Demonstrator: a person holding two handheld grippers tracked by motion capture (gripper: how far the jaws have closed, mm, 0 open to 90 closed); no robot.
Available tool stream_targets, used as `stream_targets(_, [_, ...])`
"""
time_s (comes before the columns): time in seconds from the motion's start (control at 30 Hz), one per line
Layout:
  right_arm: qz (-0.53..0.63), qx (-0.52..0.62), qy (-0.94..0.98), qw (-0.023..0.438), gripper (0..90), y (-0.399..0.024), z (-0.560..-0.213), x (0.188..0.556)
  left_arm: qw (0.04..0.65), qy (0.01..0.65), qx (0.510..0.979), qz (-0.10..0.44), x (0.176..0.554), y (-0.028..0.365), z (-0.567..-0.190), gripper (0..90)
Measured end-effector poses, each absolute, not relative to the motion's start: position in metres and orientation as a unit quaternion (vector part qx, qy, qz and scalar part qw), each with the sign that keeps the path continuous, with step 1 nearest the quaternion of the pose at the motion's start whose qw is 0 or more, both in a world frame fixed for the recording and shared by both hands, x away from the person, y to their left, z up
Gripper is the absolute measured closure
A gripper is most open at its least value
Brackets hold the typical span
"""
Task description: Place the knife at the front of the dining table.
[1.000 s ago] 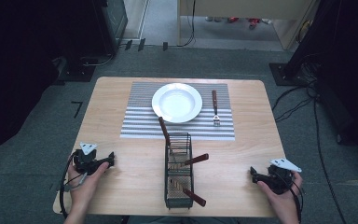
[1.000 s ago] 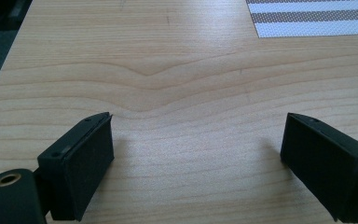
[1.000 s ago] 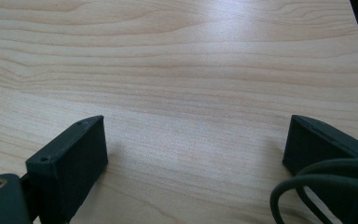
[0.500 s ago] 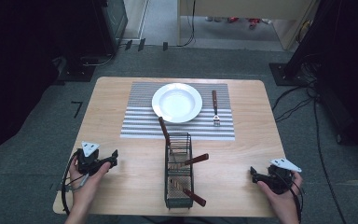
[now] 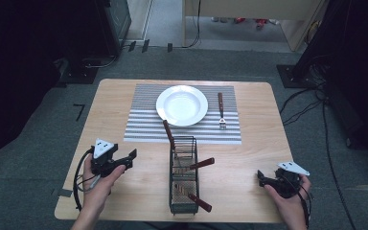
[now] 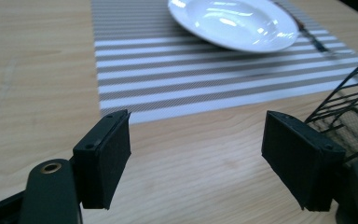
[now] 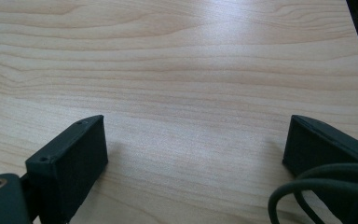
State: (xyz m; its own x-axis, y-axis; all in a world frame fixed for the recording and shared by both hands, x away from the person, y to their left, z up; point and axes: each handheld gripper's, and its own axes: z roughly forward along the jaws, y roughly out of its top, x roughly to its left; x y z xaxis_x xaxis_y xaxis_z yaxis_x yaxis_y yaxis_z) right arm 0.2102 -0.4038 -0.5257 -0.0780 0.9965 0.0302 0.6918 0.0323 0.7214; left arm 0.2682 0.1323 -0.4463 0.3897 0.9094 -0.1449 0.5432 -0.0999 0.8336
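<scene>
A black wire basket (image 5: 183,177) stands mid-table with three brown-handled utensils in it; one handle (image 5: 167,132) leans out toward the plate. A white plate (image 5: 182,105) sits on a striped placemat (image 5: 143,122), and a brown-handled fork (image 5: 221,111) lies to its right. My left gripper (image 5: 130,158) hovers open left of the basket, nothing between its jaws. In the left gripper view the open gripper (image 6: 200,154) faces the placemat (image 6: 168,79), the plate (image 6: 233,23) and the basket's edge (image 6: 349,102). My right gripper (image 5: 259,177) rests open near the front right, over bare wood (image 7: 193,163).
The wooden table (image 5: 110,105) stands on grey carpet. Dark equipment and cables (image 5: 311,100) lie on the floor to the right and behind. Bare wood lies between each gripper and the basket.
My left gripper has shifted slightly right and forward, toward the basket. The right gripper has stayed in place.
</scene>
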Motion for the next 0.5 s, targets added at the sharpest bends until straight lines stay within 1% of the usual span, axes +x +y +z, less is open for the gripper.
stream_targets(0.17, [0.297, 0.629, 0.671, 0.256, 5.9, -0.404, -0.526, 0.21, 0.452, 0.482, 0.722, 0.206, 0.273, 0.114, -0.437, 27.6])
stream_targets(0.2, [0.297, 0.629, 0.671, 0.256, 5.9, -0.404, -0.526, 0.21, 0.458, 0.473, 0.724, 0.206, 0.274, 0.111, -0.435, 32.3])
stream_targets(0.23, [0.297, 0.629, 0.671, 0.256, 5.9, -0.404, -0.526, 0.21, 0.469, 0.465, 0.722, 0.206, 0.274, 0.106, -0.431, 35.0])
stream_targets(0.5, [0.298, 0.629, 0.671, 0.256, 5.9, -0.404, -0.526, 0.21, 0.495, 0.434, 0.728, 0.191, 0.275, 0.081, -0.416, 35.7])
